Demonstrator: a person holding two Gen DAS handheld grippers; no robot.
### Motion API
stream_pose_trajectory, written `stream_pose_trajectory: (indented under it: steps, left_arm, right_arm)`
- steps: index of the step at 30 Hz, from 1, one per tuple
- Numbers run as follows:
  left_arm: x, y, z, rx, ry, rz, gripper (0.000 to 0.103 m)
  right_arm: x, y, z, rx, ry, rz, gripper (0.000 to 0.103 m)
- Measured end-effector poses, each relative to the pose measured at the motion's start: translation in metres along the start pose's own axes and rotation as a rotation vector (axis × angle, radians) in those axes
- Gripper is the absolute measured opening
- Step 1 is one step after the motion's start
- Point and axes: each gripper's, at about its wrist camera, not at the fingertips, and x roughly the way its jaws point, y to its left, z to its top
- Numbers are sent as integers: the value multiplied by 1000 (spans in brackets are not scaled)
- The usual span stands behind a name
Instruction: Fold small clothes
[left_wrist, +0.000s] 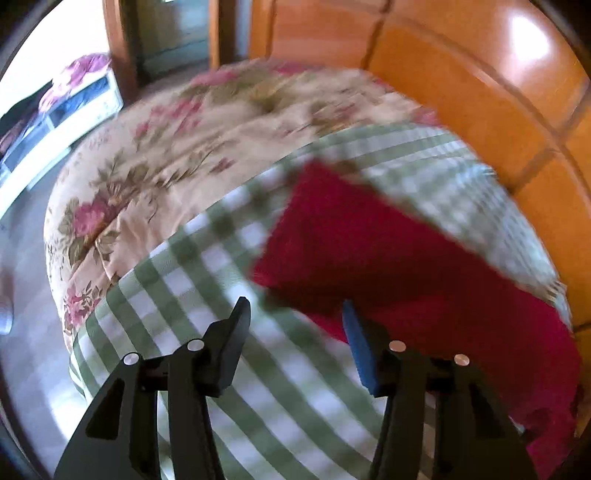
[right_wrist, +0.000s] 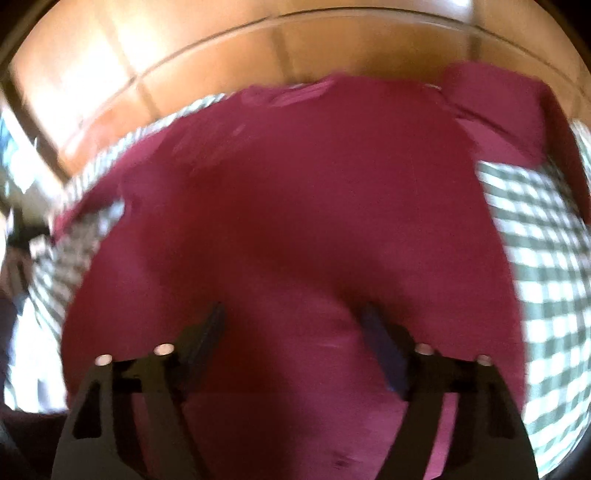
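A dark red garment (left_wrist: 388, 254) lies spread flat on a green-and-white checked cloth (left_wrist: 207, 295). In the left wrist view my left gripper (left_wrist: 295, 310) is open and empty, just off the garment's near left corner, over the checked cloth. In the right wrist view the same garment (right_wrist: 295, 206) fills most of the frame, with one sleeve (right_wrist: 495, 107) at the far right. My right gripper (right_wrist: 293, 314) is open and empty, close above the garment's middle. Both views are blurred by motion.
The checked cloth (right_wrist: 546, 243) covers a bed with a floral quilt (left_wrist: 147, 162) at its left. An orange wooden headboard (left_wrist: 480, 81) stands along the far side, also in the right wrist view (right_wrist: 221, 62). A white cabinet (left_wrist: 55, 122) stands at the far left beyond the bed edge.
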Motion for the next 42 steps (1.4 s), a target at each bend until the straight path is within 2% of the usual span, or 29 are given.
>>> stream_pose_trajectory:
  steps: [2, 4, 7, 9, 12, 15, 17, 19, 21, 25, 26, 30, 34, 36, 39, 41, 42]
  left_arm:
    - [-28, -27, -14, 70, -68, -60, 63]
    - [-48, -54, -31, 134, -97, -145, 68]
    - [-75, -102, -70, 258, -109, -261, 69]
    - [-85, -133, -101, 342, -94, -334, 69]
    - [-99, -189, -163, 499, -45, -446, 69]
    - [-105, -231, -213, 629, 2, -495, 71]
    - [-108, -251, -238, 687, 31, -514, 75]
    - [-108, -268, -258, 741, 33, -498, 78]
    - [-107, -280, -272, 797, 20, -477, 78]
    - [-97, -292, -281, 843, 9, -433, 79]
    - [-94, -293, -284, 844, 13, -424, 82]
    - [-90, -296, -287, 835, -8, -425, 90]
    - [-83, -300, -288, 842, -12, -441, 97]
    - [-78, -302, -287, 840, 2, -451, 100]
    - [-73, -304, -285, 843, 4, -452, 100]
    - [-72, -304, -286, 843, -1, -454, 101]
    - [-72, -304, -286, 843, -1, -454, 101]
  right_arm:
    - [-18, -36, 8, 92, -58, -37, 71]
    - [-32, -77, 15, 186, -106, -104, 67]
    - [-48, -139, 20, 307, -173, -295, 67]
    - [-51, -171, 26, 324, -207, -445, 67]
    - [-39, -199, 40, 301, -206, -529, 67]
    - [-19, -210, 61, 255, -219, -596, 66]
    - [-3, -215, 75, 222, -202, -627, 51]
    - [4, -226, 86, 200, -174, -706, 14]
    - [-14, -236, 90, 221, -205, -708, 5]
    - [-75, -250, 101, 206, -302, -677, 5]
    - [-89, -253, 105, 201, -315, -671, 5]
    - [-131, -281, 130, 231, -269, -638, 5]
    - [-134, -320, 155, 285, -189, -680, 5]
    - [-122, -350, 170, 348, -145, -672, 5]
    - [-99, -368, 189, 361, -133, -672, 5]
    - [-85, -376, 196, 371, -134, -642, 13]
    - [-77, -381, 195, 392, -124, -664, 36]
